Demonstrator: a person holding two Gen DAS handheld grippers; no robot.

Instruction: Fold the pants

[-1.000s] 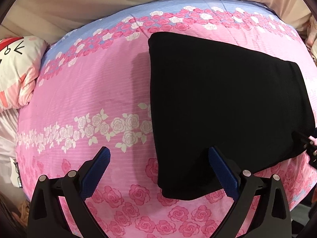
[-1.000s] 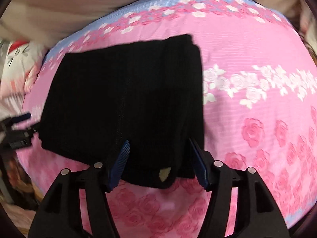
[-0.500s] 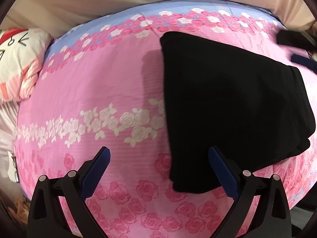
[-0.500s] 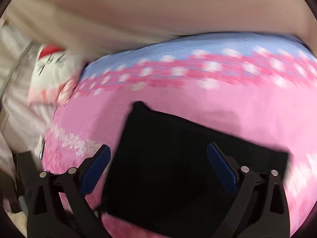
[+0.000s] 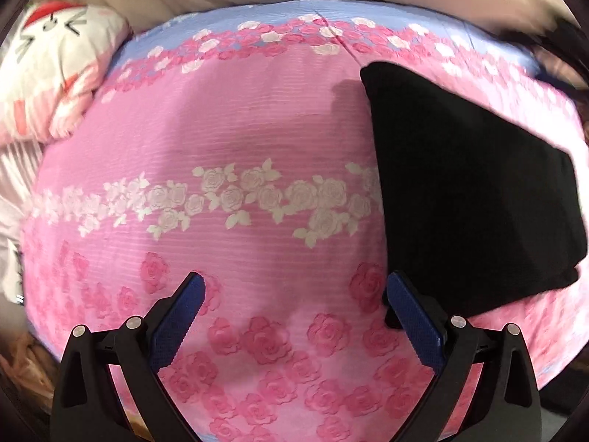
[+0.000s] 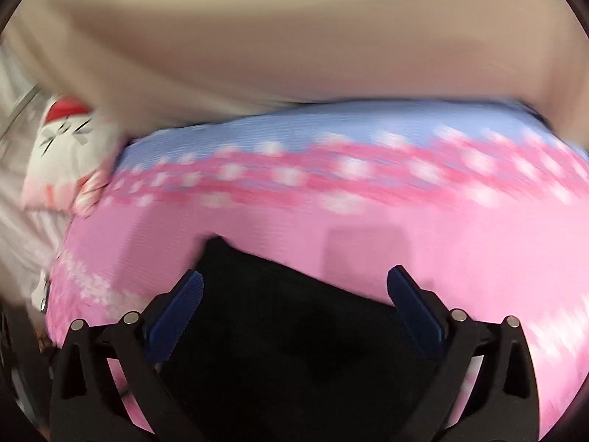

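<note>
The black pants [image 5: 475, 191] lay on the bed's pink rose-print cover [image 5: 228, 140], already folded into a thick, roughly rectangular bundle with clean edges. In my left wrist view the bundle sat to the right of my left hand-held gripper [image 5: 294, 298], whose blue pads [image 5: 184, 316] stood wide apart over bare cover, with nothing between them. The right pad's tip showed just beside the bundle's near corner, though I could not tell whether it touched the cloth.

My right hand-held gripper [image 6: 294, 291] pointed down over the same pants [image 6: 294, 350], and its jaws were opening to their full spread. The dark fabric showed below and between the fingers [image 6: 412, 305], but the pads were not pressing on it, so I held nothing there. That view was blurred, so I could not read the fold lines in it.

I judged that the step in hand was the release after a fold, and that the folding was close to finished, since the bundle looked compact and lay flat. The next move, as I saw it, called either for a last halving, by pinching one short edge with both hand-held grippers and carrying it across, or for simply smoothing and leaving it. The cat-face pillow [image 5: 55, 70] at the bed's far left lay well apart from the work.
</note>
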